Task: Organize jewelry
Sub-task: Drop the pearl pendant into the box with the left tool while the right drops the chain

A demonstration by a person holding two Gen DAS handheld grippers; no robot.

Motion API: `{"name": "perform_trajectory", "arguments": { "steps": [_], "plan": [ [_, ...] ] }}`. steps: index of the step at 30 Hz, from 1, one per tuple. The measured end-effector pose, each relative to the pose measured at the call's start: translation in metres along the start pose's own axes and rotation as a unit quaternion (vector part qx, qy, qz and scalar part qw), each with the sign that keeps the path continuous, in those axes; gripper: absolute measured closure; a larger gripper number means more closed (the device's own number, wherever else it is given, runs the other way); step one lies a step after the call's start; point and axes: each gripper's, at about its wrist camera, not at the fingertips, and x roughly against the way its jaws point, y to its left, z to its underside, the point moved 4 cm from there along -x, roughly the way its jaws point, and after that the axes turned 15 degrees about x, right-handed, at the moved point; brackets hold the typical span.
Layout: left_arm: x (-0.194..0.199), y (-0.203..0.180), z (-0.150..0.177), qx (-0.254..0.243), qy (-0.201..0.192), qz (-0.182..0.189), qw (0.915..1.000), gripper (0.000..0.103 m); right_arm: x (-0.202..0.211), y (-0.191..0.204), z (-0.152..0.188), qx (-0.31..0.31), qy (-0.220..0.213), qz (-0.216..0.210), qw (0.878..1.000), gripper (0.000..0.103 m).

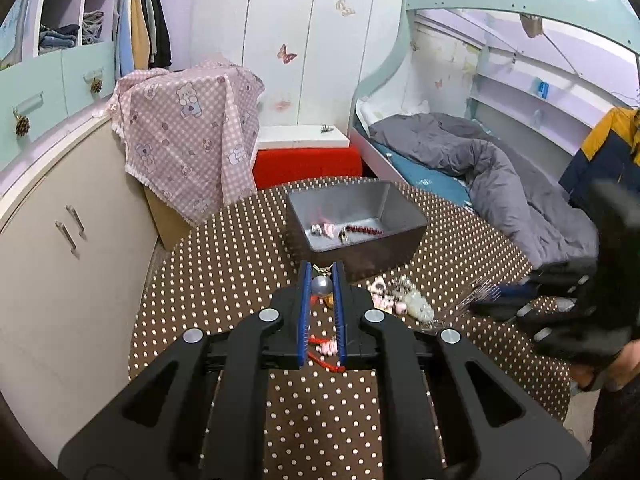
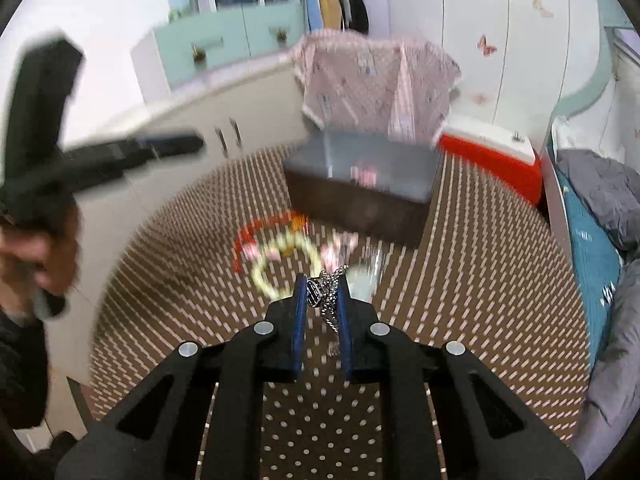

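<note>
My left gripper (image 1: 322, 276) is shut on a silver bead pendant (image 1: 321, 286), held above the polka-dot table just in front of the grey box (image 1: 404, 210). The box holds a red bead bracelet (image 1: 365, 230) and small pink and silver pieces. My right gripper (image 2: 323, 284) is shut on a silver chain (image 2: 330, 294) that hangs between its fingers; it also shows at the right of the left wrist view (image 1: 500, 298). A red cord bracelet (image 1: 326, 360) lies under my left gripper. Pink and white bead pieces (image 1: 400, 296) lie on the table.
The right wrist view is motion-blurred. A yellow bead ring (image 2: 280, 268) and red cord (image 2: 256, 228) lie before the box (image 2: 360, 196). A bed (image 1: 500, 168) stands right of the table, cabinets (image 1: 68, 220) left, a pink-cloth-covered box (image 1: 188, 132) behind.
</note>
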Motion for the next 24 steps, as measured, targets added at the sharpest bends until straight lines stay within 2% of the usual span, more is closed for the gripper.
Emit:
{"name": "perform_trajectory", "arguments": {
  "steps": [6,10,15,21,22,23,24],
  "plan": [
    [0.002,-0.005,-0.03,0.009,-0.011,0.015,0.9998,0.092,0.054,-0.019,-0.068,0.019,-0.07,0.014,0.997,0.091],
    [-0.01,-0.017,-0.055,0.005,-0.004,0.027,0.9996,0.092,0.069,-0.034,-0.107,0.021,-0.094,0.02,0.995,0.091],
    [-0.04,-0.03,-0.078,-0.005,0.016,0.02,0.9996,0.092,0.05,-0.063,-0.135,0.009,-0.087,0.015,0.996,0.091],
    [-0.088,-0.03,-0.087,0.004,0.061,-0.001,0.9981,0.089,-0.002,-0.088,-0.136,-0.029,-0.044,-0.01,0.999,0.089],
    [-0.093,-0.029,-0.087,0.006,0.067,-0.007,0.9977,0.081,-0.01,-0.092,-0.133,-0.041,-0.037,-0.012,0.998,0.088],
    [-0.098,-0.025,-0.086,0.012,0.069,-0.019,0.9974,0.042,-0.017,-0.095,-0.131,-0.05,-0.031,-0.011,0.998,0.087],
    [-0.097,-0.021,-0.087,0.018,0.052,-0.03,0.998,0.011,-0.023,-0.1,-0.127,-0.062,-0.025,-0.006,0.998,0.077]
  ]
}}
